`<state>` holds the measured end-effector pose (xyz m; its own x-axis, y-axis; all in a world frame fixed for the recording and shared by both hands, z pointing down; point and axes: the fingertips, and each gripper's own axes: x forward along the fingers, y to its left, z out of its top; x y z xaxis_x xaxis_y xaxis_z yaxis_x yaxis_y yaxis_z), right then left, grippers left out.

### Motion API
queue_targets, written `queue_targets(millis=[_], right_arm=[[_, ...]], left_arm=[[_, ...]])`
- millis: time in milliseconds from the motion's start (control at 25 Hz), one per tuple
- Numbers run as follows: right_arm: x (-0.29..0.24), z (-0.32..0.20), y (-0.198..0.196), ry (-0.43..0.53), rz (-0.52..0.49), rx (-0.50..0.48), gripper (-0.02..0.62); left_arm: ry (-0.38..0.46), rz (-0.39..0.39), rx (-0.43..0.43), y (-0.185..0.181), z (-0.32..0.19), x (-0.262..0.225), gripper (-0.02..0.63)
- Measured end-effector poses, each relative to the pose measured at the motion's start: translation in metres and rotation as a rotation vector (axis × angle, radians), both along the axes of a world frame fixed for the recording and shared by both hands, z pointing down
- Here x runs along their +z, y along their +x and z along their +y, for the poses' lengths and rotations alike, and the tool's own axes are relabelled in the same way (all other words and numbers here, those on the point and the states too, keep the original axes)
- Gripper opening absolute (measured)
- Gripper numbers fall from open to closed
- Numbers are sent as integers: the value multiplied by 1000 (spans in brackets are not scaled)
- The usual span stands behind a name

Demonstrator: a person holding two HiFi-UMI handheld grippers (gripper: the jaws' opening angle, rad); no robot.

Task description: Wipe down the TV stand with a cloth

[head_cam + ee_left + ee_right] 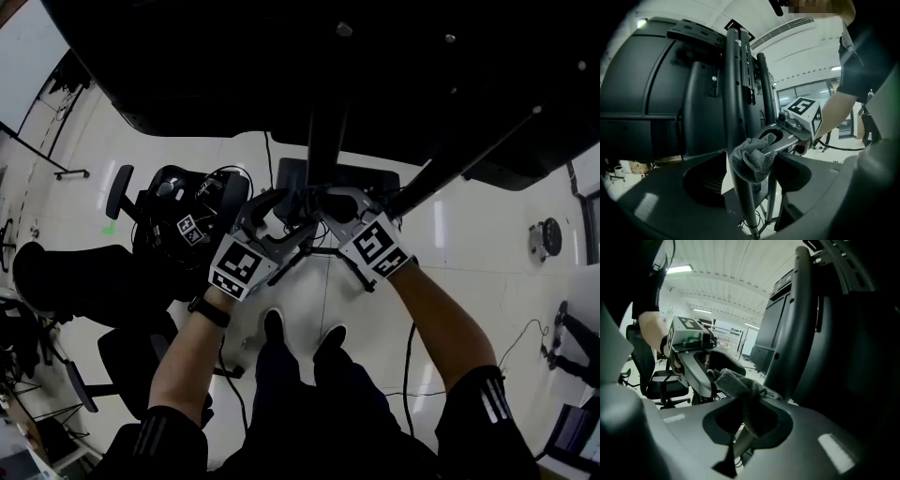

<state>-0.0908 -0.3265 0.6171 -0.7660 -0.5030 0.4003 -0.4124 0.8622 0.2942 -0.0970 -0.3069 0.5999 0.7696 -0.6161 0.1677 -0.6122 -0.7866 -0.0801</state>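
A grey cloth (752, 161) is bunched round a black upright pole (733, 93) of the TV stand. In the head view both grippers meet at that pole (326, 141), just under the big black TV (281, 56). My left gripper (302, 230) comes in from the left and my right gripper (317, 211) from the right, tips almost touching. In the left gripper view the right gripper (780, 138) ends in the cloth. In the right gripper view the cloth (740, 383) hangs between my own jaws, and the left gripper (705, 376) touches its other end. Both look closed on it.
The stand's dark base (370, 178) lies on the pale floor behind the pole. A black office chair (173, 202) stands close on the left, with another chair (94, 366) nearer me. Cables (412, 366) trail over the floor beside my feet (300, 333).
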Motion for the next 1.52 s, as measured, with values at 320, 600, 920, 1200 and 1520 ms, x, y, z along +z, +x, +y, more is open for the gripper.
queue_targets(millis=[320,600,920,1200,1520], right_arm=[[97,0,5,-78,-19,47,37],[182,1,0,-104,6,50,37],[257,-1,-4,-221,-27,118,35],[322,2,5,-343,-1,177,37],[299,15,12,-406,-119,173,37]], left_arm=[[-66,-21,15,-1,-3,98,331],[-146,-15,4,-5,-6,183,336],[-265,-16,-12,-5,-7,257,337],[-369,-27,-25,-1,-1,307,342],[-375,-6,-30,5,16,286,342]])
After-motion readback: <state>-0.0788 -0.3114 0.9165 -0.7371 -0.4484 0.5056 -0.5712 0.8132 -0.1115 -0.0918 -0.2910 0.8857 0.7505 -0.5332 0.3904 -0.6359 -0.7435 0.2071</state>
